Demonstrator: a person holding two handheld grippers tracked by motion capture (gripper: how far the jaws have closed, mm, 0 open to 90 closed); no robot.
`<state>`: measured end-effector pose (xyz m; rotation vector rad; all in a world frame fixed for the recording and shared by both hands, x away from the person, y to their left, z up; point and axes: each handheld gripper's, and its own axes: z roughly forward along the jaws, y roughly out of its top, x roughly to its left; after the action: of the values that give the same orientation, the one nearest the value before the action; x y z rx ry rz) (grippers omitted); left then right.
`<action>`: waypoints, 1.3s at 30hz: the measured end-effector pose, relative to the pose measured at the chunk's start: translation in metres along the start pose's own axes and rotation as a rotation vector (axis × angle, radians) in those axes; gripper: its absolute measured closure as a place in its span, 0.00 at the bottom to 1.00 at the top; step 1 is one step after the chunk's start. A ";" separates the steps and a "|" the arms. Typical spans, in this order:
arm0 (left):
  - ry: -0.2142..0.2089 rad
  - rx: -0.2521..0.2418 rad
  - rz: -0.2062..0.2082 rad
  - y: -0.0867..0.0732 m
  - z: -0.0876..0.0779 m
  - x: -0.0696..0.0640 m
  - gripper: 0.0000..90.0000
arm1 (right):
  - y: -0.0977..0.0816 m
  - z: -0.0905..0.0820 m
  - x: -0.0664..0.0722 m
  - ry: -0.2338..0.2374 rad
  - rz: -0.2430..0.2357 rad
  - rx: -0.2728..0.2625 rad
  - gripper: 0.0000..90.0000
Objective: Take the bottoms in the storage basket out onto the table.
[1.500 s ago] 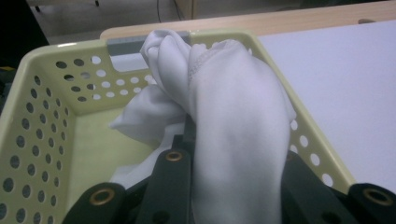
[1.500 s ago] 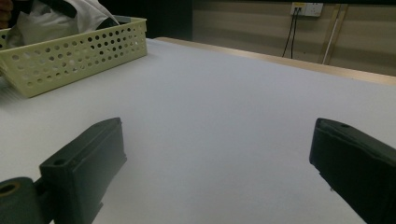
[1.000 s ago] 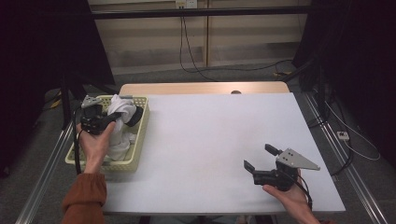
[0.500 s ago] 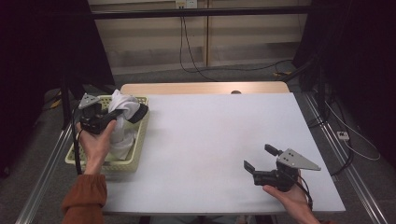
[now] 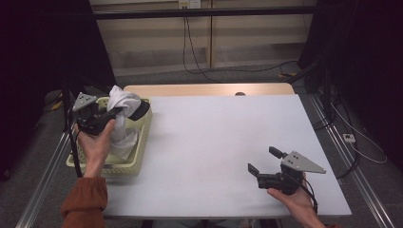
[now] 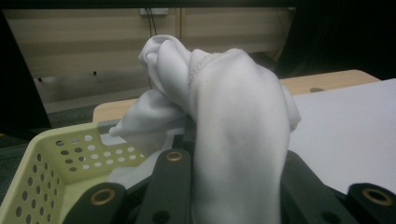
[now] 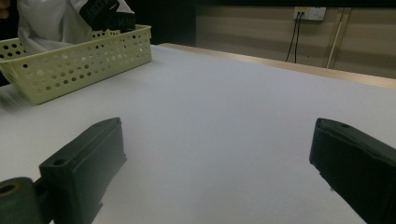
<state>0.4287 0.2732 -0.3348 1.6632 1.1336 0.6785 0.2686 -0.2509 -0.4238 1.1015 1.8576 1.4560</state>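
Left claw, tabletop's nine o'clock: clamped on bunched white cloth, apparently above pale-yellow perforated plastic basket. Right claw, five o'clock: agape, empty.

Dim room with dark edges, evenly lit white table, soft focus up close.

The white surface lies bare across its middle, with a strip of light wood along its far edge — a small dark spot sits on that strip. Metal rails run down both sides of the surface over grey floor. Beyond it stands a pale panelled wall with a socket at the top, from which black cables hang and trail over the floor. A small white plug block lies at the right — dark curtains close either side.
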 end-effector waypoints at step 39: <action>-0.031 -0.219 -0.061 0.023 -0.039 0.003 0.87 | 0.000 0.000 0.000 0.002 0.002 0.004 0.03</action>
<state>0.4053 0.2897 -0.2993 1.4443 1.0440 0.7091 0.2691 -0.2509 -0.4241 1.1045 1.8620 1.4550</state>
